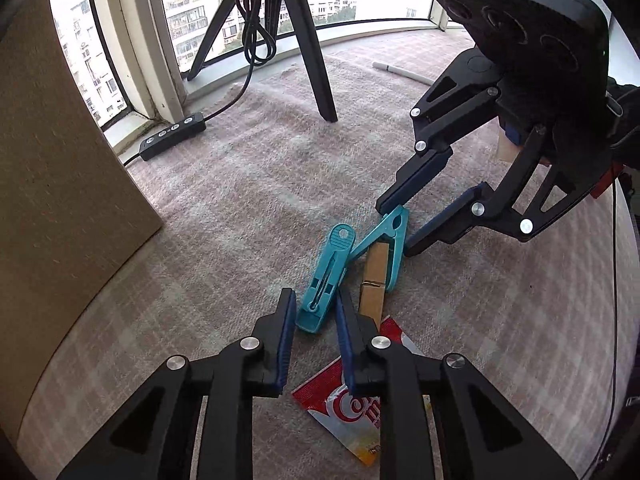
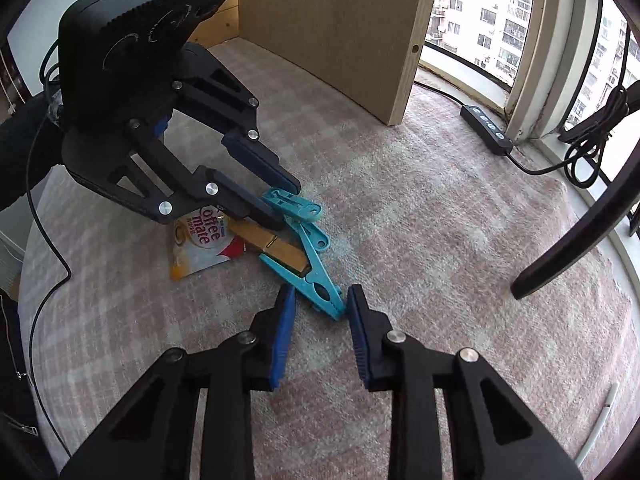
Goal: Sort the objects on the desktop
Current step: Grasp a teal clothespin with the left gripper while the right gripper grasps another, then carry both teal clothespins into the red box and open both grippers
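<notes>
Both grippers are meeting over a small heap on the plaid-covered counter (image 1: 240,184), and the wooden clothespin (image 1: 374,280) is serving as the landmark. The left gripper (image 1: 316,300) is holding its jaws spread, straddling the near end of a flat teal clip (image 1: 326,276) lying just left of the wooden clothespin; whether the pads are touching it cannot be told. The right gripper (image 2: 320,300) is likewise keeping its jaws spread around the toothed tip of an open teal clamp (image 2: 316,280), whose mouth is gripping the far end of the wooden clothespin. The right wrist view is showing what the left one is cutting off: the Coffee-mate sachet (image 2: 208,240) is lying under the wooden clothespin's other end with its label readable, while in the left wrist view the left gripper's own finger is covering much of it. The left wrist view alone is showing the tripod leg (image 1: 316,60) standing on the counter well beyond the wooden clothespin. A black inline switch box (image 1: 172,134) with its cable is resting by the window sill, a cardboard panel (image 1: 60,160) is standing upright to the side, and a white pen (image 1: 400,72) is lying far off.
</notes>
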A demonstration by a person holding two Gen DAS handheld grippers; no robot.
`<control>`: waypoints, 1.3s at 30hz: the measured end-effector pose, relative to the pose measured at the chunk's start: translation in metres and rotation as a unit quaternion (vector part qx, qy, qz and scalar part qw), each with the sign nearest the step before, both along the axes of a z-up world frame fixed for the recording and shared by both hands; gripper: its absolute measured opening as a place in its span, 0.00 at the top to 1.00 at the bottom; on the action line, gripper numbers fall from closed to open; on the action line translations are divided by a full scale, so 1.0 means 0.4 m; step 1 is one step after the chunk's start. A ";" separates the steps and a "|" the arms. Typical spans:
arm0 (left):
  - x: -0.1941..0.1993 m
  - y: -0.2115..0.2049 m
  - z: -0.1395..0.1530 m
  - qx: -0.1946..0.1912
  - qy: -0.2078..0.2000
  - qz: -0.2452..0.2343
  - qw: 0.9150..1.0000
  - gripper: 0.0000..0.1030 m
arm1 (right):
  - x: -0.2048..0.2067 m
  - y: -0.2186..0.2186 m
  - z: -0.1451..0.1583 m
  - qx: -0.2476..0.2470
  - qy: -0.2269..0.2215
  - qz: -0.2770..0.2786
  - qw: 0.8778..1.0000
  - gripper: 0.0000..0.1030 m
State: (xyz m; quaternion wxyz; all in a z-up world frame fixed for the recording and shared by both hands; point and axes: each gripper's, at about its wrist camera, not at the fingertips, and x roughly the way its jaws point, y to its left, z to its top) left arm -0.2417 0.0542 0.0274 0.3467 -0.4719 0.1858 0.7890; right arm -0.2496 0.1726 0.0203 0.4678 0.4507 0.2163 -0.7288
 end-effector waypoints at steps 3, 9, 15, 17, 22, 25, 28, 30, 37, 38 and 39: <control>0.003 0.001 0.004 -0.001 0.000 0.002 1.000 0.89 | 0.013 0.005 0.001 0.004 -0.007 0.002 1.000 0.84; 0.012 -0.010 -0.003 -0.005 0.006 0.018 1.000 0.89 | 0.032 0.018 0.001 0.003 -0.014 -0.024 1.000 0.84; 0.033 -0.057 0.004 -0.003 0.011 0.066 0.998 0.89 | 0.068 0.070 0.018 0.002 -0.010 -0.076 0.997 0.84; 0.041 -0.077 0.008 -0.003 0.017 0.088 0.996 0.89 | 0.074 0.094 0.033 -0.005 -0.007 -0.109 0.994 0.84; 0.100 -0.099 0.062 0.005 0.026 0.129 0.991 0.89 | 0.100 0.156 0.083 -0.041 0.002 -0.200 0.979 0.84; 0.131 -0.079 0.089 0.004 0.030 0.143 0.989 0.89 | 0.122 0.190 0.114 -0.061 0.003 -0.243 0.968 0.84; 0.171 -0.049 0.116 0.001 0.036 0.152 0.988 0.89 | 0.184 0.230 0.148 -0.062 0.013 -0.272 0.960 0.84; 0.195 -0.030 0.133 0.005 0.037 0.164 0.986 0.89 | 0.217 0.255 0.168 -0.062 0.018 -0.293 0.954 0.84; 0.290 0.075 0.214 0.038 0.049 0.156 0.986 0.89 | 0.359 0.366 0.249 -0.101 0.038 -0.359 0.927 0.84; 0.304 0.095 0.228 0.044 0.051 0.149 0.987 0.89 | 0.382 0.381 0.257 -0.105 0.042 -0.365 0.924 0.84; 0.318 0.114 0.242 0.050 0.054 0.143 0.987 0.89 | 0.404 0.396 0.264 -0.108 0.046 -0.372 0.921 0.84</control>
